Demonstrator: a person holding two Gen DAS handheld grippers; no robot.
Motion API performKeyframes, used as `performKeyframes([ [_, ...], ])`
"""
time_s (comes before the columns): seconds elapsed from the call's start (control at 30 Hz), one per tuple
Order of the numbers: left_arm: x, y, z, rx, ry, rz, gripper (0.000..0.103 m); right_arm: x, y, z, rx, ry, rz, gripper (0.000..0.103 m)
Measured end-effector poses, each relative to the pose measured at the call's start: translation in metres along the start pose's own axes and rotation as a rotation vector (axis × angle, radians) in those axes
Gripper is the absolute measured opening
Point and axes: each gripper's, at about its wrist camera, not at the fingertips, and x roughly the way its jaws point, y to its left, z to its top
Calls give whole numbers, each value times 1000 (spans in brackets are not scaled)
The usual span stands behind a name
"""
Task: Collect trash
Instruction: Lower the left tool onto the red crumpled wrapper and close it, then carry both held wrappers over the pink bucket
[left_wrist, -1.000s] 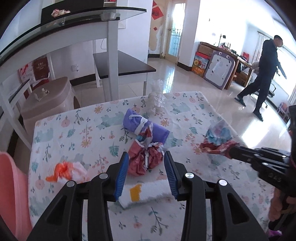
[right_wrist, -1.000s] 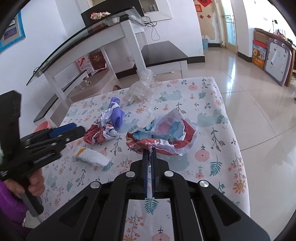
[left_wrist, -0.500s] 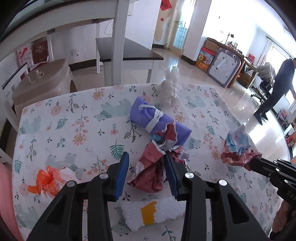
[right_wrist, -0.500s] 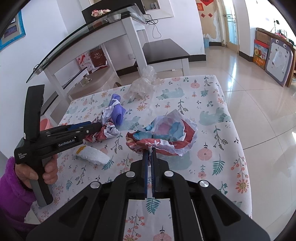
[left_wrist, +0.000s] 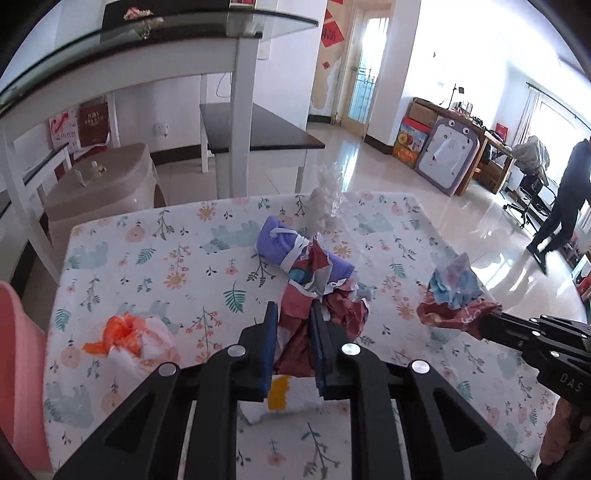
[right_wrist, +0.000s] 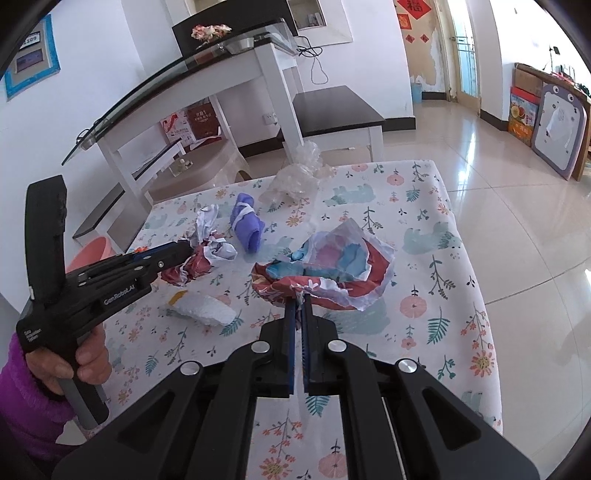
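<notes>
Left to right on the floral-cloth tabletop (left_wrist: 122, 266): crumpled orange-and-white plastic bag (left_wrist: 129, 334) untouched; left tongs (left_wrist: 292, 332) have just been closing, now clamped on the crumpled dark-red-and-white paper wad (left_wrist: 325, 306), with the white foam piece with a yellow patch (right_wrist: 201, 310) just below; rolled purple cloth (left_wrist: 291, 245) behind; clear plastic bag (right_wrist: 295, 177) far back; right tongs (right_wrist: 298, 310) pinched together on the crumpled red-and-blue printed wrapper (right_wrist: 332, 269). Step: grasping trash, both holding. Next likely lift and carry to a bin, keeping grip on loose paper

Both wrist views look steeply down, sharing the table (left_wrist: 122, 266).
</notes>
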Motion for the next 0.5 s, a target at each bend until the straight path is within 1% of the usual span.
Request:
performKeyframes([
  [0.23, -36, -10, -6, -10, -58, 1, 16, -21, 11, -5, -34, -22, 8, 3],
  [0.37, -49, -13, -8, -19, -66, -1, 16, -34, 16, -9, -55, -34, 2, 3],
  [0.5, -54, -16, -8, -19, -72, 6, 16, -44, 17, -12, -68, -43, -9, 3],
])
